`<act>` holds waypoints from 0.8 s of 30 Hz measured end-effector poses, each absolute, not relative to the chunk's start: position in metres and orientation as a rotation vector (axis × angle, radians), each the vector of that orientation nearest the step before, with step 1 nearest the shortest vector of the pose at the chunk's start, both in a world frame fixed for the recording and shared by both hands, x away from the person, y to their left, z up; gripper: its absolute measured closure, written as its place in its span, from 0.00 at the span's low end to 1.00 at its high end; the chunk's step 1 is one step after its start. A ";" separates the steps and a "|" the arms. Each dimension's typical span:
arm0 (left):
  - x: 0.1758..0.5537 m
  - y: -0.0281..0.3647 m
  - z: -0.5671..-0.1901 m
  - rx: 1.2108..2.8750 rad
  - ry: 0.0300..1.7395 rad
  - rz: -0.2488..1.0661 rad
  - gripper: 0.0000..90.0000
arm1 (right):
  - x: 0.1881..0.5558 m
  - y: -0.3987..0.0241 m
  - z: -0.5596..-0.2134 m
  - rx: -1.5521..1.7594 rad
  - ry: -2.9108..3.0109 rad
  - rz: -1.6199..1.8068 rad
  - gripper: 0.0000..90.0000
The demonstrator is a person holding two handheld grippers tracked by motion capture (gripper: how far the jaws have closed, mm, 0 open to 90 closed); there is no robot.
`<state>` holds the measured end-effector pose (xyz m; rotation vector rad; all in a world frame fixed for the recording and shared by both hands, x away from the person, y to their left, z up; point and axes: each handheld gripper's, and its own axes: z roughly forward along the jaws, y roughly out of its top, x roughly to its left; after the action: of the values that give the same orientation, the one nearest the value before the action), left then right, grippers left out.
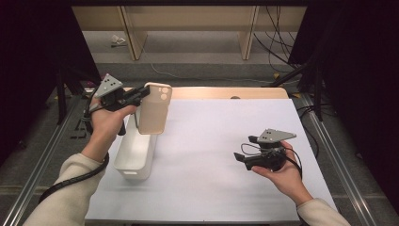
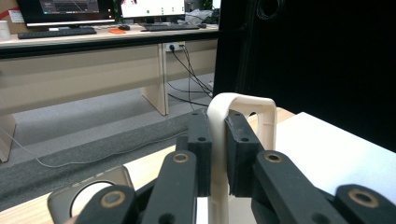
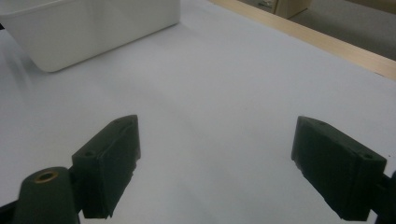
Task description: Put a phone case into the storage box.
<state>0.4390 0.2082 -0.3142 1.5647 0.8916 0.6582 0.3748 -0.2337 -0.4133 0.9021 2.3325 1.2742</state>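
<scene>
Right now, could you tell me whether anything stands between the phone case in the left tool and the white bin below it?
Nothing visible does. The phone case hangs from the left tool just above the far end of the white bin, and the bin's open top looks empty.

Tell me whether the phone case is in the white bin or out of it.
Out. The left gripper is shut on the phone case by its top edge, holding it upright in the air above the white bin.

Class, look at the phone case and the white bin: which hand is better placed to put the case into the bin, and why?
Left. The left gripper is already shut on the phone case, held just above the white bin. The right gripper is open, empty, and away from the bin.
</scene>
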 end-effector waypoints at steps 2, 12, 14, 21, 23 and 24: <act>0.440 0.211 -0.313 1.560 0.893 0.659 0.91 | 0.375 -0.234 -0.413 0.903 2.331 1.274 0.18; 0.443 0.223 -0.312 1.528 0.934 0.669 0.91 | 0.375 -0.234 -0.413 0.907 2.332 1.278 0.18; 0.444 0.226 -0.312 1.526 0.943 0.671 0.91 | 0.375 -0.234 -0.413 0.907 2.331 1.278 0.18; 0.447 0.234 -0.313 1.522 0.952 0.684 0.91 | 0.375 -0.234 -0.413 0.906 2.329 1.286 0.18; 0.448 0.237 -0.313 1.518 0.956 0.688 0.91 | 0.375 -0.235 -0.413 0.910 2.330 1.287 0.18; 0.449 0.238 -0.313 1.517 0.959 0.689 0.91 | 0.376 -0.235 -0.413 0.911 2.330 1.289 0.18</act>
<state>0.4490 0.2380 -0.3132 1.5165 0.9589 0.6890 0.3755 -0.2348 -0.4129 0.9114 2.3295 1.2885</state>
